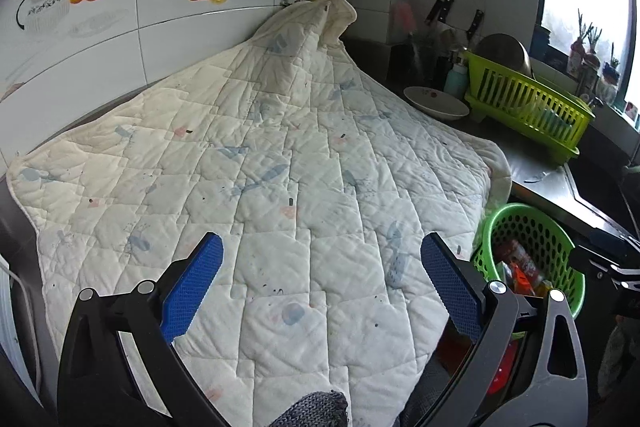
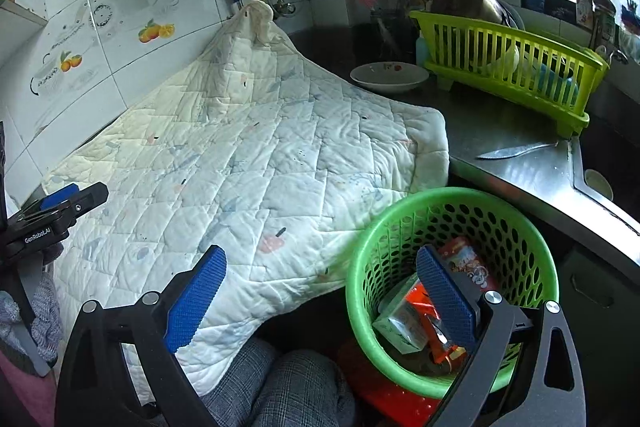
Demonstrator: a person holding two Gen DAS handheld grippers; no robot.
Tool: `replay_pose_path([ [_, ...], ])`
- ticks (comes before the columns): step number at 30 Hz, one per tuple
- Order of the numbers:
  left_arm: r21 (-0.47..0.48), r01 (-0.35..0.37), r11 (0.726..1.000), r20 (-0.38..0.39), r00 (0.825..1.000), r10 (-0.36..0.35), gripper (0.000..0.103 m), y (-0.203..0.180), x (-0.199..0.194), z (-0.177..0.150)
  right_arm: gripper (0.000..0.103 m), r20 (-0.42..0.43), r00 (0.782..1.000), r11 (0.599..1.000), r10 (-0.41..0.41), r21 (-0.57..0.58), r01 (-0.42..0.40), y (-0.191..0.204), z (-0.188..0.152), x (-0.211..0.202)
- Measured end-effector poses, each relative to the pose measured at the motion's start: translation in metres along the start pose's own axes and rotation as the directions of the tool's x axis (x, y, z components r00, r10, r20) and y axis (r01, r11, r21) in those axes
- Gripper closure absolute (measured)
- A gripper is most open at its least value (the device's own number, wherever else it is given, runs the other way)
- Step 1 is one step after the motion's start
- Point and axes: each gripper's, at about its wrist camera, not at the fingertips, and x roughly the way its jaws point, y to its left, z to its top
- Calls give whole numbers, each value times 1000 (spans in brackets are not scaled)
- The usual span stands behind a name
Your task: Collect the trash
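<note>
Trash [image 2: 432, 311] already inside green basket [image 2: 532, 247]: carton, red and orange wrappers, none visible on quilt [image 2: 248, 163] beside basket. Left gripper [image 1: 322, 279] over quilt, jaws wide apart, nothing between. Right gripper [image 2: 320, 291] straddling basket's near rim, jaws wide apart too, one pad above the wrappers, nothing pinched. Best now: scan quilt and steel surface [image 2: 532, 171] beyond basket for leftovers; leave knife [image 2: 516, 151] beyond basket alone.

A quilted cloth [image 2: 248, 163] covers the table [image 2: 520, 163] up to the far wall. At its near right edge stands a basket [image 2: 516, 227] holding wrappers [image 2: 404, 323]. Far right sit a bowl [image 2: 388, 75], a dish rack [image 2: 508, 67] and a knife [image 2: 516, 151].
</note>
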Motion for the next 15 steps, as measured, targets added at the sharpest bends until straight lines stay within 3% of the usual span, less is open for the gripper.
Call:
replay_pose_path([
  [15,3,-28,1000,23,999,28,5,8,-13,-15,10,35,999,999,-37,-26,38,18,0,0],
])
